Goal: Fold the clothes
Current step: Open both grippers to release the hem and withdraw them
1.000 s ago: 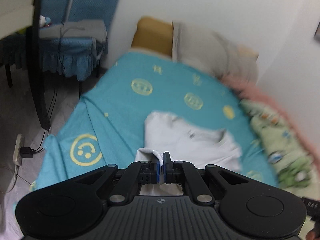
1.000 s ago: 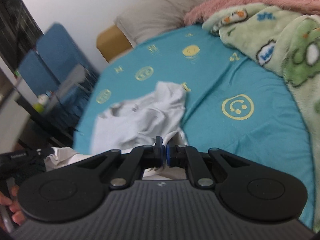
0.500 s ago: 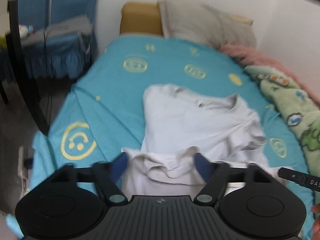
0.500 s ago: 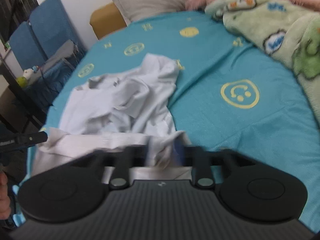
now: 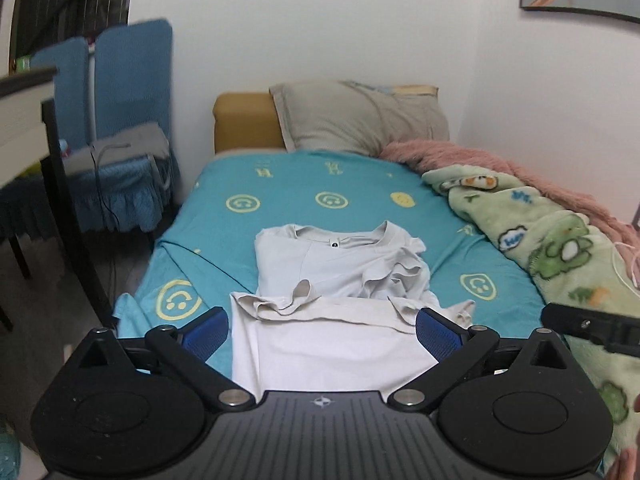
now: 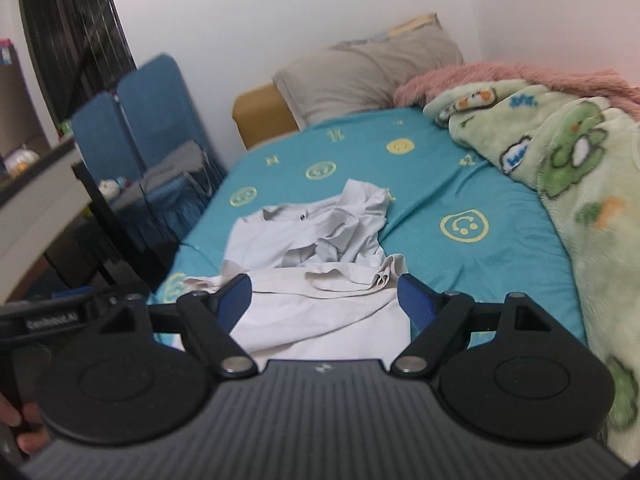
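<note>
A white T-shirt (image 5: 320, 264) lies on the teal smiley sheet (image 5: 280, 184), collar toward the pillow. Its near hem is doubled over in a rumpled band, and its right sleeve is bunched up. My left gripper (image 5: 322, 332) hovers over the near part of the shirt with its jaws opening wide; the blue pads (image 5: 208, 332) touch nothing. In the right wrist view the same T-shirt (image 6: 280, 240) shows beyond my right gripper (image 6: 326, 300). That gripper's jaws are opening too, with cloth seen beneath them but none pinched.
A grey pillow (image 5: 360, 116) and a yellow headboard (image 5: 244, 124) stand at the far end. Green (image 5: 560, 248) and pink (image 5: 480, 156) blankets line the bed's right side. Blue chairs (image 5: 120, 128) and a dark table leg (image 5: 68, 208) stand left of the bed.
Both grippers were shut on the shirt's hem, then opened and let it go. Both have drawn back and risen, and the shirt now lies loose on the bed.
</note>
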Tool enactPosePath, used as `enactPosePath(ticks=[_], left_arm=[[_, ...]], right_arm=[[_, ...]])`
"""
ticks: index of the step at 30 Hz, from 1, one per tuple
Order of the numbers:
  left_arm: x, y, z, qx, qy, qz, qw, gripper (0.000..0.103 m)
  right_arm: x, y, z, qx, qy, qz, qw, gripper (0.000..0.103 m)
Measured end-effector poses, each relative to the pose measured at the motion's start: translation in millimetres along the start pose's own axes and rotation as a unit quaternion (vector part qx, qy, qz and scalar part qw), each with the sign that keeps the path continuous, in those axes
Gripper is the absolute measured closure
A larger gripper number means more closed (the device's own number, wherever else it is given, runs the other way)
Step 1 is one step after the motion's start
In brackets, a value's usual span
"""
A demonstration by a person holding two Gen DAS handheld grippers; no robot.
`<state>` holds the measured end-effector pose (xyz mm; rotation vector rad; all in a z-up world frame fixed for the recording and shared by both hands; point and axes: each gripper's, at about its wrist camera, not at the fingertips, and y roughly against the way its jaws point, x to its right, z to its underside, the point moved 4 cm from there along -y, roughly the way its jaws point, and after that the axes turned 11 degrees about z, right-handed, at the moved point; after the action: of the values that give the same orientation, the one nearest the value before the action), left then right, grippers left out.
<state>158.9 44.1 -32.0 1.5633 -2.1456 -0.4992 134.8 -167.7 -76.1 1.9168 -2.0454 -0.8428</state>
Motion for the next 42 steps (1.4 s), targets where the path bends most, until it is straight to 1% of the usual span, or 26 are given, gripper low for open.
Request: enactPosePath(ticks=[2,5,7,8,10,13,14,17,18,20,22,25,27,30,34,36,39,40,41,42], left_arm=[[8.3,13.2,10.5,0.014,-0.014,-0.005,0.9998,0.002],[17.1,25.9,30.8,0.037,-0.031,-0.019,0.9987,0.002],[16.9,29.4,47.6,0.043,-0.029,-0.028,0.9983,0.002],[16.1,29.8,56.0,0.043,-0.025,-0.029,0.9984,0.002],[13.6,27.3,68.3,0.027,-0.011,-0.020,0.9994,0.002],[14.3,22.6,74.5,0.010,-0.009,-0.014,0.9998,0.002],[13.2,20.4,75.0,0.006,-0.003,-0.007,1.0000,0.002],[6.5,13.6,80.1,-0.016,0.035,0.018,0.9991,0.002],[2.3,8.5,84.5,-0.035,0.054,0.029,0.9975,0.002],[-6.3,-2.0,94.1,-0.074,0.092,0.044,0.9921,0.003],[-14.0,-11.0,103.5,-0.108,0.119,0.043,0.9861,0.003],[-24.1,-24.2,113.1,-0.132,0.163,0.051,0.9765,0.003],[-31.9,-31.7,119.1,-0.144,0.195,0.057,0.9685,0.003],[-47.6,-44.8,129.5,-0.157,0.266,0.068,0.9488,0.005],[-65.0,-55.4,133.3,-0.135,0.332,0.061,0.9317,0.007],[-68.6,-57.6,131.5,-0.119,0.346,0.057,0.9288,0.007],[-76.5,-60.8,129.4,-0.098,0.365,0.047,0.9245,0.016],[-79.8,-61.2,128.8,-0.090,0.375,0.044,0.9216,0.026],[-82.6,-60.2,129.4,-0.086,0.382,0.040,0.9193,0.032],[-85.4,-59.1,130.2,-0.083,0.389,0.035,0.9169,0.044]], right_arm=[[1.4,14.6,9.3,0.010,0.004,0.001,1.000,0.021],[4.2,25.2,25.8,0.014,-0.003,0.001,1.000,0.021],[4.8,30.9,36.1,0.017,-0.005,-0.001,1.000,0.021],[2.5,32.7,39.0,0.020,0.005,-0.001,1.000,0.021],[-1.1,34.7,38.7,0.028,0.016,-0.002,0.999,0.021],[-4.8,35.2,34.8,0.042,0.018,-0.003,0.999,0.021],[-6.6,34.1,33.9,0.045,0.023,-0.001,0.999,0.021],[-9.3,28.2,34.2,0.042,0.026,-0.002,0.999,0.021],[-9.0,26.0,34.9,0.037,0.023,-0.003,0.999,0.021],[-8.5,23.0,36.9,0.029,0.019,-0.003,0.999,0.021],[-8.1,20.1,38.5,0.021,0.015,-0.004,1.000,0.021],[-9.1,18.0,41.4,0.015,0.015,-0.003,1.000,0.021],[-10.3,16.6,42.8,0.013,0.017,-0.003,1.000,0.021],[-13.2,14.6,45.7,0.010,0.025,0.001,1.000,0.021],[-15.6,10.6,49.8,0.001,0.032,0.006,0.999,0.021],[-16.7,8.1,51.9,-0.003,0.036,0.009,0.999,0.021],[-18.4,4.3,55.2,-0.010,0.039,0.013,0.999,0.021],[-18.6,2.9,56.7,-0.014,0.038,0.014,0.999,0.021],[-18.5,1.5,58.4,-0.018,0.038,0.016,0.999,0.021],[-17.8,0.0,60.2,-0.024,0.035,0.017,0.999,0.021]])
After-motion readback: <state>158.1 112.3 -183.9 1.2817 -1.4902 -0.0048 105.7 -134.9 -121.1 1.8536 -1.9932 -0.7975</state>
